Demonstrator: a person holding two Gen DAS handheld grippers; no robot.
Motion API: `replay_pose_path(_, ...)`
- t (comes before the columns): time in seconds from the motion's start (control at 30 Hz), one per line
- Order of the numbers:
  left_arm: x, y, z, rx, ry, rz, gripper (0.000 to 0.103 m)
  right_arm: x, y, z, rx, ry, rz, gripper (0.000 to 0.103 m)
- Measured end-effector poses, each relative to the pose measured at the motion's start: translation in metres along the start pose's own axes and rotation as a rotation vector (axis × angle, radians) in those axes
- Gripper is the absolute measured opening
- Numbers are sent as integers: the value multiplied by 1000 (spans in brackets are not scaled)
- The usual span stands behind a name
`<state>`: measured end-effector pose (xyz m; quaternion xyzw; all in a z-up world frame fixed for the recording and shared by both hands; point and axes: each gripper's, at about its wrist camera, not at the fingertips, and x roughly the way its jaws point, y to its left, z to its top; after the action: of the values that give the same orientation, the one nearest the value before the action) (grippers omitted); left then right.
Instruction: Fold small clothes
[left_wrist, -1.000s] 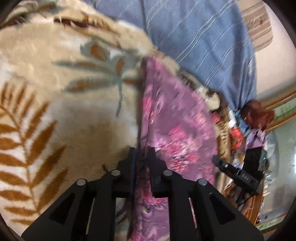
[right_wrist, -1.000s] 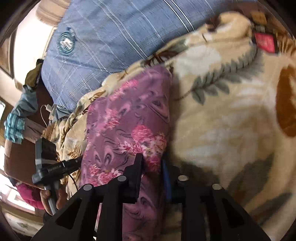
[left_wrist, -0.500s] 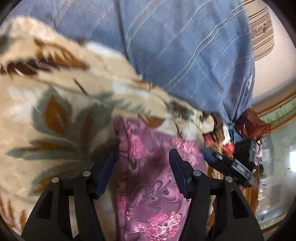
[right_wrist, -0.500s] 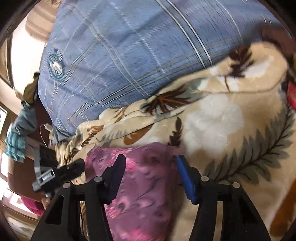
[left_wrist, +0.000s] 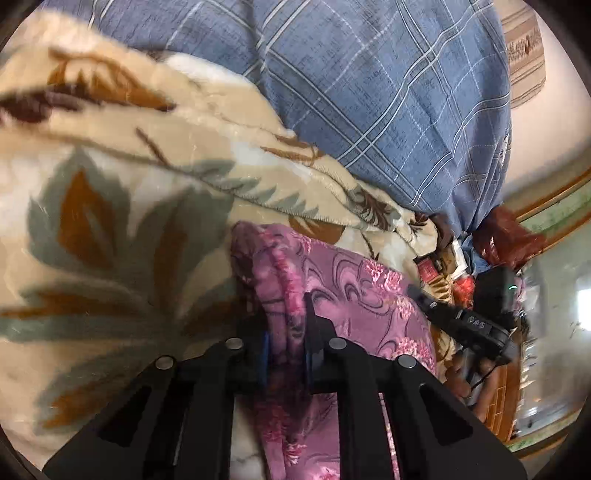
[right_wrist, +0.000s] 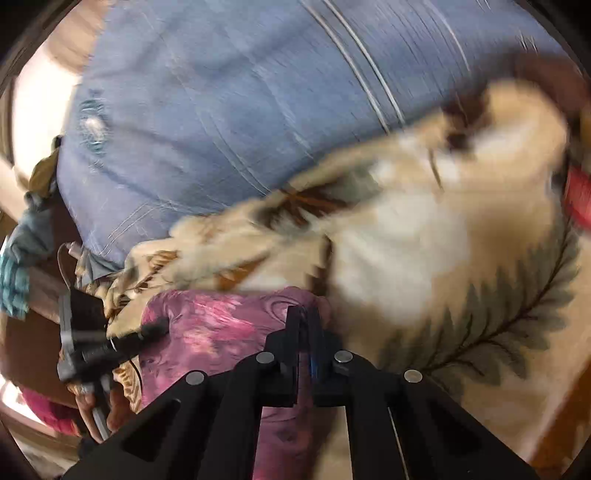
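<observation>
A purple floral garment (left_wrist: 369, 306) lies on a cream leaf-print blanket (left_wrist: 129, 184). In the left wrist view my left gripper (left_wrist: 286, 317) has the garment's bunched left far corner between its pads, and its jaws are closing on that fold. In the right wrist view the same garment (right_wrist: 221, 332) shows blurred, with my right gripper (right_wrist: 304, 317) shut on its right far corner. Both grippers sit at the garment's far edge, which lies close to the blanket's edge.
A blue checked cushion or bedding (left_wrist: 369, 92) rises just beyond the blanket (right_wrist: 443, 258). Each view shows the other hand-held device (left_wrist: 461, 325) and a hand (right_wrist: 88, 406) at the garment's side. Clutter and a wooden frame (left_wrist: 546, 206) lie at the right.
Both grippers let go of the garment's near part, opened wide, moved forward to its far edge and closed on the corners there.
</observation>
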<state>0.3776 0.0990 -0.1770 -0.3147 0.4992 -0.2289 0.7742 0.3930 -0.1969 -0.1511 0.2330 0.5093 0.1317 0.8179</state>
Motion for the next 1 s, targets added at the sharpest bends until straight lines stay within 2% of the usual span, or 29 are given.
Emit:
replay_pose_path(0.07, -7, -2, 3, -50, 26, -38, 22, 1, -12, -1, 74, 10, 72, 5)
replay_pose_path(0.13, -22, -11, 5, -29, 3, -59, 42, -13, 0, 1, 19, -3, 42, 12)
replay_pose_path(0.17, -31, -18, 3, 0, -30, -28, 45, -23, 8, 1, -1, -18, 14, 13)
replay_pose_path(0.2, -35, -23, 2, 27, -40, -2, 47, -31, 12, 0, -8, -28, 14, 21)
replay_pose_path(0.23, -39, -28, 0, 52, -41, 24, 47, -40, 17, -1, -10, -41, 43, 37)
replay_pose_path(0.3, -42, -30, -5, 53, -24, 53, 47, -53, 24, -9, -8, -56, 71, 56)
replay_pose_path(0.33, -43, -30, -10, 56, -12, 84, 47, -56, 27, -13, -16, -53, 64, 57)
replay_pose_path(0.43, -36, -28, -28, 70, 24, 199, 47, -55, 30, -33, -25, -39, 24, 57)
replay_pose_path(0.47, -34, -25, -34, 51, 40, 206, 47, -50, 26, -41, -9, -25, 24, 57)
replay_pose_path(0.5, -30, -24, -38, 34, 55, 192, 47, -45, 22, -46, 5, -8, 37, 56)
replay_pose_path(0.57, -27, -26, -38, 45, 54, 198, 46, -35, 14, -50, 26, 19, 45, 43)
replay_pose_path(0.6, -26, -28, -36, 61, 47, 206, 38, -31, 13, -50, 25, 28, 49, 40)
replay_pose_path(0.63, -25, -28, -35, 70, 46, 202, 24, -31, 12, -50, 22, 17, 47, 38)
replay_pose_path(0.73, -31, -30, -34, 72, 39, 163, 18, -36, 14, -49, -3, -17, 22, 20)
replay_pose_path(0.8, -31, -38, -34, 122, 21, 159, 18, -43, 22, -49, -45, -36, -10, 12)
replay_pose_path(0.87, -17, -29, -31, 122, 43, 187, 18, -41, 21, -47, -52, -35, -33, 10)
replay_pose_path(0.93, -14, -22, -30, 70, 55, 154, 18, -32, 9, -47, -15, -13, -17, 10)
replay_pose_path(1.0, -22, -29, -30, 94, 50, 159, 19, -35, 8, -48, -16, -19, -5, 10)
